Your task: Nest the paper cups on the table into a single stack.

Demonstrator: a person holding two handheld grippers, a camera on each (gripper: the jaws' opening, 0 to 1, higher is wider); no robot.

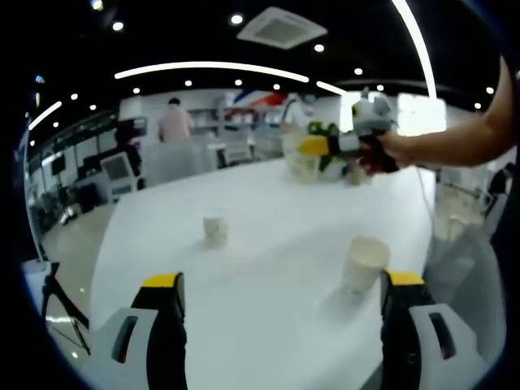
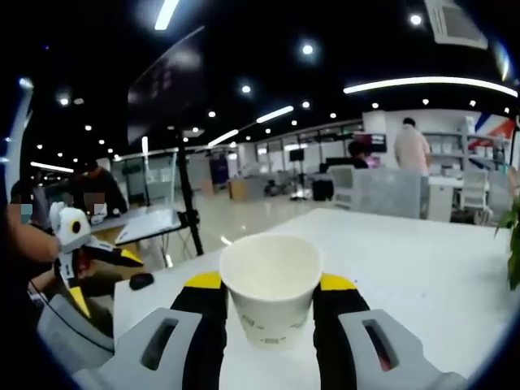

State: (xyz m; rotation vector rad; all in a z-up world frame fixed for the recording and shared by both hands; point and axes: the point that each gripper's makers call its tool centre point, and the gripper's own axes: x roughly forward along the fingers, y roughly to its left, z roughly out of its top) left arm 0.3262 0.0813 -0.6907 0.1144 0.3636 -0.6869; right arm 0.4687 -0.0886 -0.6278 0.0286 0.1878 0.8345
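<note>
We found the right gripper [image 2: 271, 305] clamped on a white paper cup [image 2: 270, 287], held upright with its open mouth up and the yellow-tipped jaws pressing its lower wall on either side; in the right gripper view the held cup stood above the white table [image 2: 422, 268]. In the left gripper view the left gripper [image 1: 280, 296] stood with its jaws spread wide and nothing between them, hovering low over the same table. Two further cups rested on that surface: a larger white paper cup turned mouth down [image 1: 365, 264], just inside the right-hand jaw, and a smaller white cup [image 1: 214, 230] farther off, well apart from the first. In that same view the right gripper [image 1: 321, 147] appeared across the table with a cup in its grasp, a person's hand [image 1: 398, 150] behind it; we could not tell what else lay beside it. We judged the task to be at its first transfer, one cup lifted and none yet nested. The next move would, in our judgement, call for carrying the held cup to one on the table and aligning the two; the inverted cup would need turning to match.
</note>
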